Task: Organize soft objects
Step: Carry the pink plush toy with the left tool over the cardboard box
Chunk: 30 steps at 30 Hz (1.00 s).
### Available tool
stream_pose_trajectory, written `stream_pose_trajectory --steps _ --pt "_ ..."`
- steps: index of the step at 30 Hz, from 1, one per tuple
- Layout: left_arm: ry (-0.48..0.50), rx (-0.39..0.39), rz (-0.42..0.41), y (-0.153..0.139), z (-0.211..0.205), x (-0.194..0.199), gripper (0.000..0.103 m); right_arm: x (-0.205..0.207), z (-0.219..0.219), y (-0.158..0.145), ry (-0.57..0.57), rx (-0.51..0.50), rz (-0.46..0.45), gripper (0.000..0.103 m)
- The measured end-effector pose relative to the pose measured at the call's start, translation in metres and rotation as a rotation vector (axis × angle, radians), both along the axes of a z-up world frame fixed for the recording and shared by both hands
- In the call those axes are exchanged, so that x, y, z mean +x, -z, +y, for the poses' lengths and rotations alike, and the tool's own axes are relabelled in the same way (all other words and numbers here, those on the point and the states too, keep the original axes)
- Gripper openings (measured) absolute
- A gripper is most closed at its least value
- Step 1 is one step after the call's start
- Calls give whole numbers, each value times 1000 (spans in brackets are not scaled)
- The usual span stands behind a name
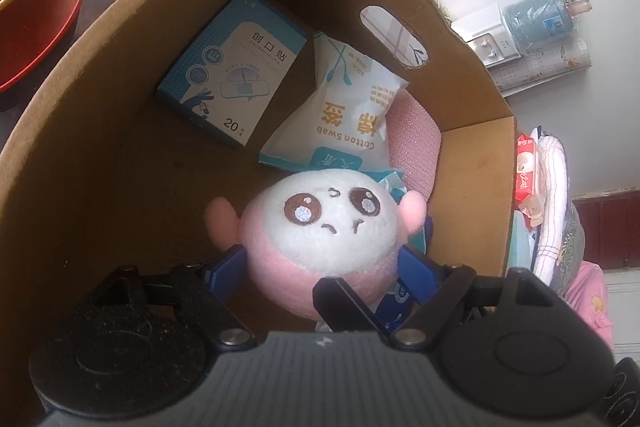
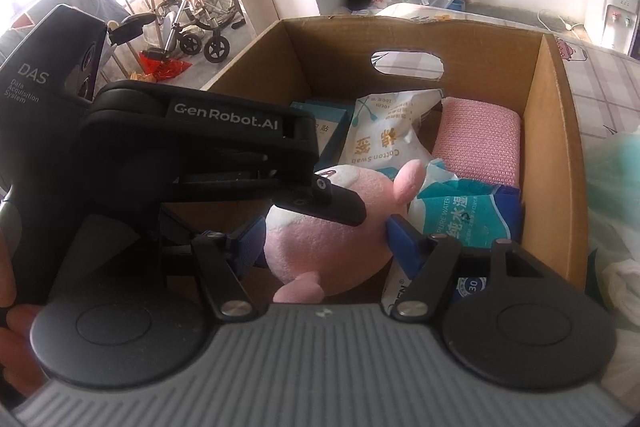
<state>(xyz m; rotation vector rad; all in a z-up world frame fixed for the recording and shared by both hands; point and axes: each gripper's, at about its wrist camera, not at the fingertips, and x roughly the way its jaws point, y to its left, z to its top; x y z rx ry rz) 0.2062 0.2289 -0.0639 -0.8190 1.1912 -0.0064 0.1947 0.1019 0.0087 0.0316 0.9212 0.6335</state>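
Your left wrist camera looks steeply down into the cardboard box point(image 1: 120, 155) from very close. Your right wrist camera looks down into the same box from close by, more from the side, with the room showing behind. Both views share the pink plush toy point(image 1: 324, 239) and the cotton swab bag point(image 2: 380, 135).

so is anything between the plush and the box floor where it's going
Yes: the plush toy, held by both sets of jaws, hangs over a wet wipes pack and the cotton swab bag; bare floor lies beside them.

Bright daylight, blown-out glare upper left in the right view; strong fisheye bending, soft edges.
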Motion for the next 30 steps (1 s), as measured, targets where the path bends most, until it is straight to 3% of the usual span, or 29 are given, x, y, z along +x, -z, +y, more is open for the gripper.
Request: stream_pose_trajectory --steps 5,12,17,24,30 --pt "-3 23 -29 -13 3 -5 83 4 -20 -10 11 46 10 66" --pt "6 81 -112 -34 4 -14 83 -20 -74 -33 23 99 -55 66" --pt "3 120 -103 -34 4 -13 82 -27 -92 -38 47 120 -79 66" --pt "6 122 -86 -31 0 -17 82 -28 -93 -34 23 121 -78 66" --pt "-38 143 -121 -48 8 -27 82 -21 -59 -20 -134 27 -50 71"
